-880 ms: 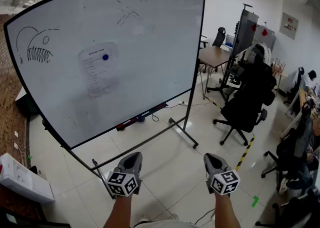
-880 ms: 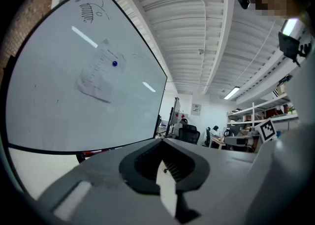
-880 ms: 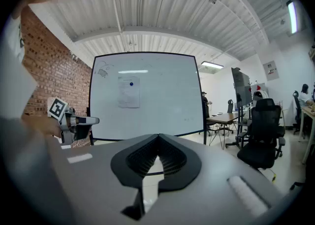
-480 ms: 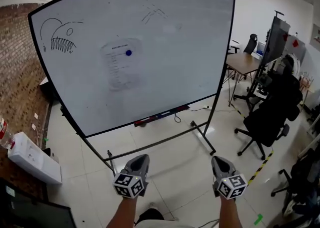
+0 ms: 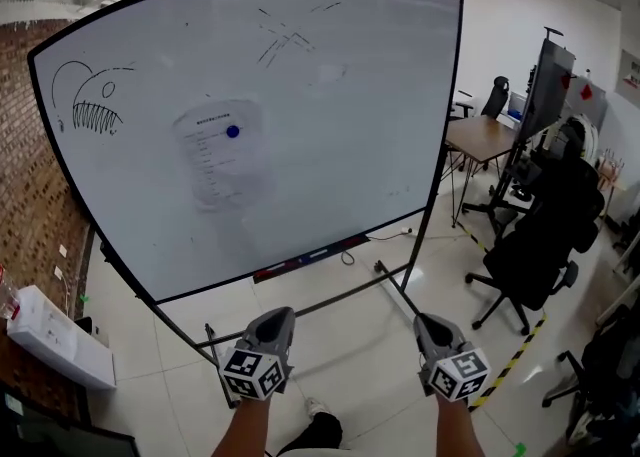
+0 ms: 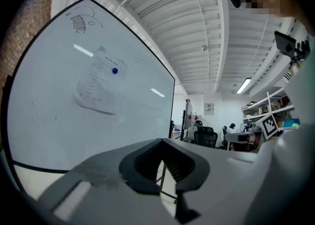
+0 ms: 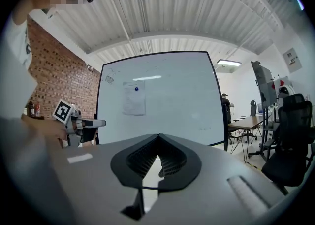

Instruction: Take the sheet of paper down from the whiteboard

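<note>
Paper: one sheet of paper under one blue magnet, on the whiteboard's left half.
Grippers: your two, left gripper and right gripper, jaws pressed together, empty.
Room: open floor near you.

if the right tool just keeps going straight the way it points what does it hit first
Probably the whiteboard, on bare surface right of the sheet of paper; nothing shows in between, though depth is unclear.

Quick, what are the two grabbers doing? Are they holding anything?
Left gripper: closed, holding nothing.
Right gripper: closed, holding nothing.
</note>
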`<act>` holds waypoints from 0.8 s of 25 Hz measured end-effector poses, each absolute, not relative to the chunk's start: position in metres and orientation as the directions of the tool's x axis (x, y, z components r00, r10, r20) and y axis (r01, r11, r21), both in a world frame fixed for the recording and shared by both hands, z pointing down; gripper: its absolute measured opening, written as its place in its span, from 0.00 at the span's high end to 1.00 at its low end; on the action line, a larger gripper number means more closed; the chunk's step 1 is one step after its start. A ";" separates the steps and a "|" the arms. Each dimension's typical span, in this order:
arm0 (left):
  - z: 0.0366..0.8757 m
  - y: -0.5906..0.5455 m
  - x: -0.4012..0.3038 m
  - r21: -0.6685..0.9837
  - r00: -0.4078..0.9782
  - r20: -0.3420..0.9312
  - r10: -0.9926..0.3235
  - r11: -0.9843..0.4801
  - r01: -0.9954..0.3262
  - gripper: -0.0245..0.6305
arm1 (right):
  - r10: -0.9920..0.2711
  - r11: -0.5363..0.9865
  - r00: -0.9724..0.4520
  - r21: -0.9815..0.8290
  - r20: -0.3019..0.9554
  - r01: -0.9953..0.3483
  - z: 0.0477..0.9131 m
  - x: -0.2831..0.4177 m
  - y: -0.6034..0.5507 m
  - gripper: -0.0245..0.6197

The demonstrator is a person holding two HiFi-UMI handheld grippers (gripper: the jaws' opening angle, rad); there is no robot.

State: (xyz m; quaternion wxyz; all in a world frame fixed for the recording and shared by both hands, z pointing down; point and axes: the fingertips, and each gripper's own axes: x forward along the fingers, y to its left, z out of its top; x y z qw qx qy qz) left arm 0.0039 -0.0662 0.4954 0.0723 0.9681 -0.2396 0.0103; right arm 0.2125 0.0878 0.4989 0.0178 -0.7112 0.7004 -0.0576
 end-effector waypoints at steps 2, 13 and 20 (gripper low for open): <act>0.497 -0.090 0.016 0.143 0.882 0.051 -0.469 -0.870 -0.471 0.96 | -0.998 -0.010 0.004 -0.100 0.058 -0.995 0.497 0.225 0.064 0.96; 0.454 -0.252 0.028 0.053 0.835 0.010 -0.550 -0.834 -0.550 0.96 | -0.990 0.142 -0.143 -0.087 0.009 -0.986 0.454 0.233 -0.135 0.96; 0.433 -0.302 -0.016 0.008 0.748 -0.018 -0.663 -0.748 -0.663 0.96 | -0.936 0.351 -0.350 -0.042 -0.022 -0.935 0.424 0.178 -0.242 0.96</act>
